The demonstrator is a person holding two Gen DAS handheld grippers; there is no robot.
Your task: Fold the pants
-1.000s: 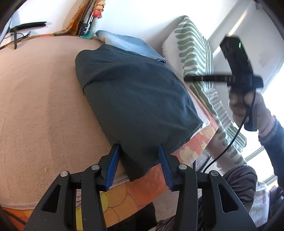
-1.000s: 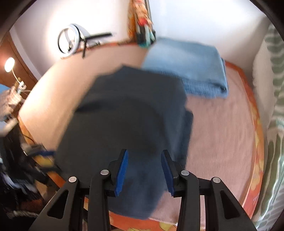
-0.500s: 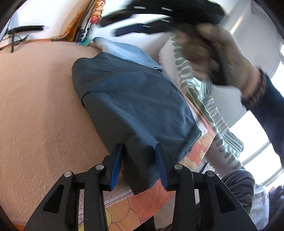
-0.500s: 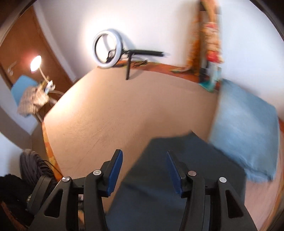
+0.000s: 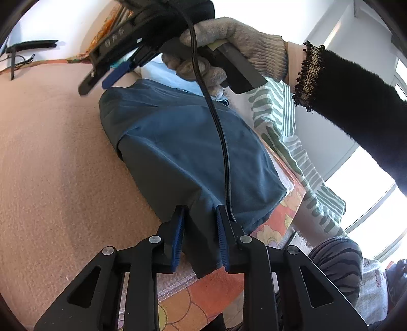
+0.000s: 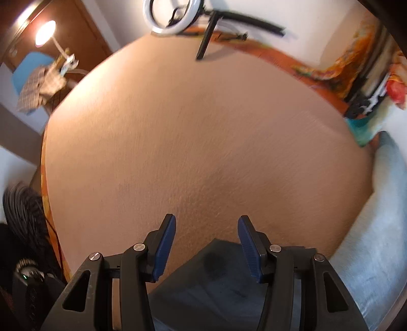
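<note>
The dark blue-grey pants (image 5: 183, 150) lie folded on the peach blanket (image 5: 51, 165), reaching the bed's near edge. My left gripper (image 5: 199, 214) is open, its jaws on either side of the near corner of the pants, not closed on the cloth. My right gripper (image 5: 109, 73) is seen in the left wrist view, held in a gloved hand (image 5: 229, 51) above the far end of the pants. In the right wrist view the right gripper (image 6: 206, 226) is open and empty, with the far edge of the pants (image 6: 218, 280) below it.
A folded light blue towel (image 6: 381, 229) lies to the right of the pants. A green striped pillow (image 5: 279, 122) lies along the bed's right side. A ring light on a stand (image 6: 173, 17) sits at the far edge. The orange floral sheet (image 5: 193, 300) shows at the near edge.
My right gripper has swung up and over the pants toward their far end. My left gripper has narrowed somewhat around the near corner of the pants.
</note>
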